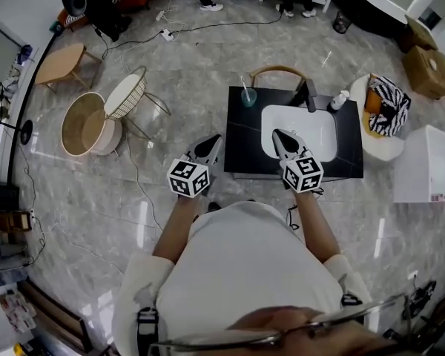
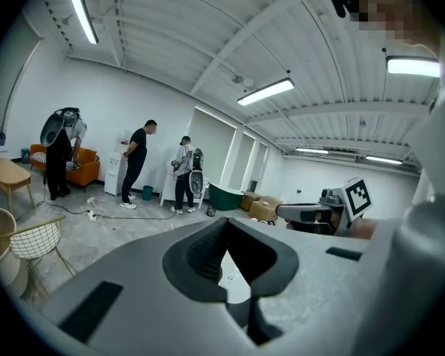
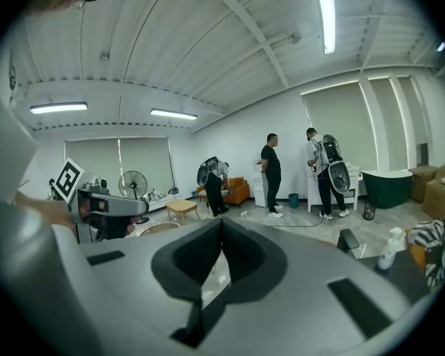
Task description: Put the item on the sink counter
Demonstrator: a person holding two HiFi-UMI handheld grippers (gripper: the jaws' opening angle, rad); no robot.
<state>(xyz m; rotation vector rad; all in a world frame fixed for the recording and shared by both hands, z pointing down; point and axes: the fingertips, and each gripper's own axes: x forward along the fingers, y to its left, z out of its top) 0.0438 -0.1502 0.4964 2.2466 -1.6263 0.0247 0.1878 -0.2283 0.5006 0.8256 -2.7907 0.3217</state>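
Note:
The black sink counter [image 1: 245, 143] with its white basin [image 1: 315, 136] stands right in front of me. On it are a green cup with a toothbrush [image 1: 248, 96], a black faucet [image 1: 309, 95] and a white bottle [image 1: 340, 100]. My left gripper [image 1: 215, 141] is shut and empty, held in the air just off the counter's left edge. My right gripper [image 1: 278, 134] is shut and empty above the basin's left rim. In the left gripper view the left gripper [image 2: 226, 225] has its jaws together, and so does the right gripper [image 3: 221, 225] in its own view. No loose item shows in either.
A wire chair [image 1: 126, 95], a round basket [image 1: 85, 124] and a wooden table [image 1: 63, 61] stand to the left. A white seat with a striped cushion [image 1: 386, 110], cardboard boxes [image 1: 429, 69] and a white cabinet [image 1: 426, 165] are at the right. People [image 2: 137, 162] stand far back; cables cross the floor.

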